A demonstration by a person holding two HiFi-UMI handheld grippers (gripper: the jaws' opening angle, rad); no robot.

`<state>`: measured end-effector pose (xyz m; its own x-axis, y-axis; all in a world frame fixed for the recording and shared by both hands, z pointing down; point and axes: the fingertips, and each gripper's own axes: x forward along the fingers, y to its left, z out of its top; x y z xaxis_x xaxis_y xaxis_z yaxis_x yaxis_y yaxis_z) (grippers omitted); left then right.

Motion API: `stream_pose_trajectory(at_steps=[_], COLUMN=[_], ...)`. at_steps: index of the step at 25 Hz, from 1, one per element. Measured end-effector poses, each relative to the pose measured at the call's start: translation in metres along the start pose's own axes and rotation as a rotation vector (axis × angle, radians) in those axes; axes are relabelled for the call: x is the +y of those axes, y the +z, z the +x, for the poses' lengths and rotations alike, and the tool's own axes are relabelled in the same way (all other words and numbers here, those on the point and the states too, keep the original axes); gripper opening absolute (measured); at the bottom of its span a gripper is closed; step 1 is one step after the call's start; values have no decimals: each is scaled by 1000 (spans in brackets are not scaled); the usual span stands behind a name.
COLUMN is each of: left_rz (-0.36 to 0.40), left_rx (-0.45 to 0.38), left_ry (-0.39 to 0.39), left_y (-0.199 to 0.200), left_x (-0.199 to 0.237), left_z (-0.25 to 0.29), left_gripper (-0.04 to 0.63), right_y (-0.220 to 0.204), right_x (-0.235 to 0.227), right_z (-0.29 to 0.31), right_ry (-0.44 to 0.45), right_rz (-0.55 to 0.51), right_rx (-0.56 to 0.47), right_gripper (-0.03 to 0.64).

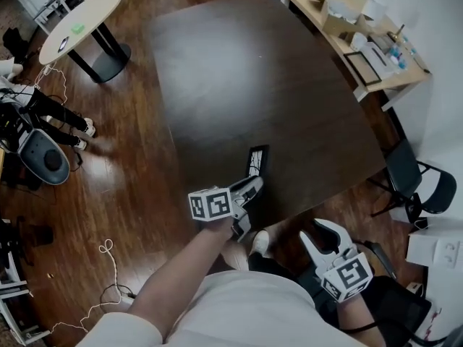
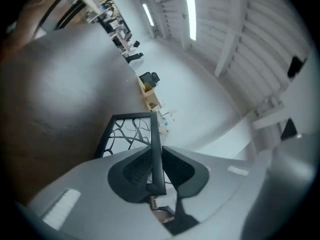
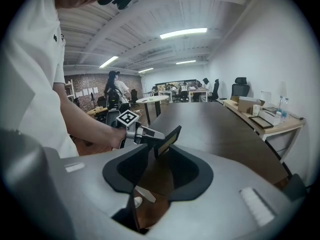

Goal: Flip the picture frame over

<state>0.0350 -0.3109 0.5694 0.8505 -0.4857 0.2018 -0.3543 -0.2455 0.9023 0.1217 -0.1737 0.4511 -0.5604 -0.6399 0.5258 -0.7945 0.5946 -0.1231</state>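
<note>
Two hand-held grippers are shown. The picture frame (image 1: 257,159) is partly hidden by the left hand-held gripper (image 1: 251,183), which is pinched on its edge and holds it tilted over the dark surface (image 1: 239,71). The right hand-held gripper (image 1: 318,235) is spread, with nothing between its jaws, beyond the surface's near edge. The contents of the box (image 1: 340,9) cannot be made out.

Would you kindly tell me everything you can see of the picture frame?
The picture frame is a thin rectangle with a dark border around a white picture of black branching lines. It is held tilted on edge over the near side of the dark table, one edge pinched between the fingers of the left gripper.
</note>
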Motion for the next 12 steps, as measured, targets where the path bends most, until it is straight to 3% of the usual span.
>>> stream_pose_trajectory(at_steps=[6,8,12], left_rz=[-335,-372,-356], left_rx=[-109,-109,-58], left_ry=[-274,-332,-362], left_y=[30,36,43], left_x=[22,24,37], left_z=[-39,-46,-60], left_gripper=[70,72,75], right_y=[17,19,25], right_x=[30,37,51], right_z=[19,23,32], right_ry=[-13,-22,-46], right_rz=[-21,-20,-14], right_rx=[23,32,45], right_gripper=[129,129,129])
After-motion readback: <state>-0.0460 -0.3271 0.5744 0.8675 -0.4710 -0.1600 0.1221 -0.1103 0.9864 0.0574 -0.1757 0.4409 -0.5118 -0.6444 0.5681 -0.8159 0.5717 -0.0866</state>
